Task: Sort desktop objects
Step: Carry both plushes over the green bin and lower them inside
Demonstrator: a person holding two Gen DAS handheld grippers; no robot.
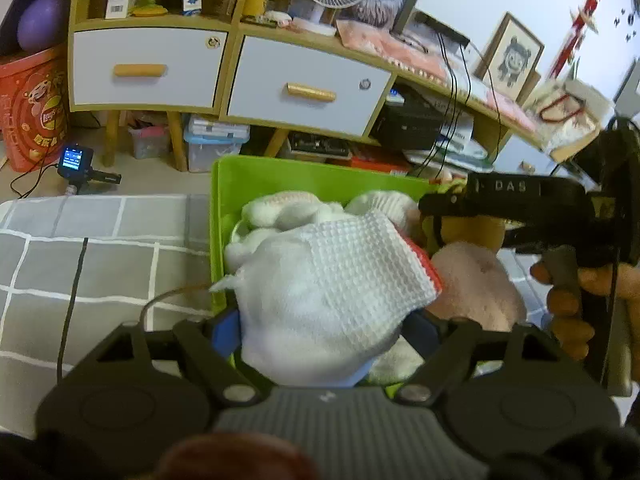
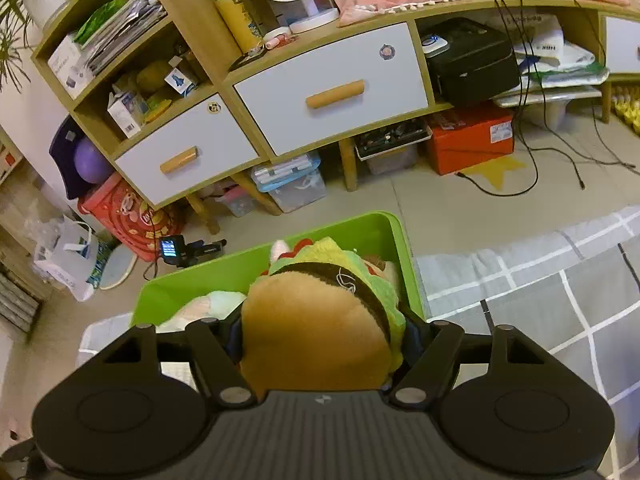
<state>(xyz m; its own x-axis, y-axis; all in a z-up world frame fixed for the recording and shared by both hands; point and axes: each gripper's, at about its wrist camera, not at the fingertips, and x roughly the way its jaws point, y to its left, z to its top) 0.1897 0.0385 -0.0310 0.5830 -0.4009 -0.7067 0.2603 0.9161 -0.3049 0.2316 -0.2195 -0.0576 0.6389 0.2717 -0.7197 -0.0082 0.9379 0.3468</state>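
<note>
Left wrist: left gripper [image 1: 320, 344] pinching white waffle cloth [image 1: 336, 292] over green bin [image 1: 224, 184], which already holds soft items.
Right wrist: right gripper [image 2: 320, 344] clamping burger plush [image 2: 316, 328] above the bin; both releases pending.

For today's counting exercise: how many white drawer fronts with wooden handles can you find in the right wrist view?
3. One drawer sits at the left under the open shelves, a second drawer is beside it at centre, and a third drawer is cut off at the right edge, its handle out of view.
</note>
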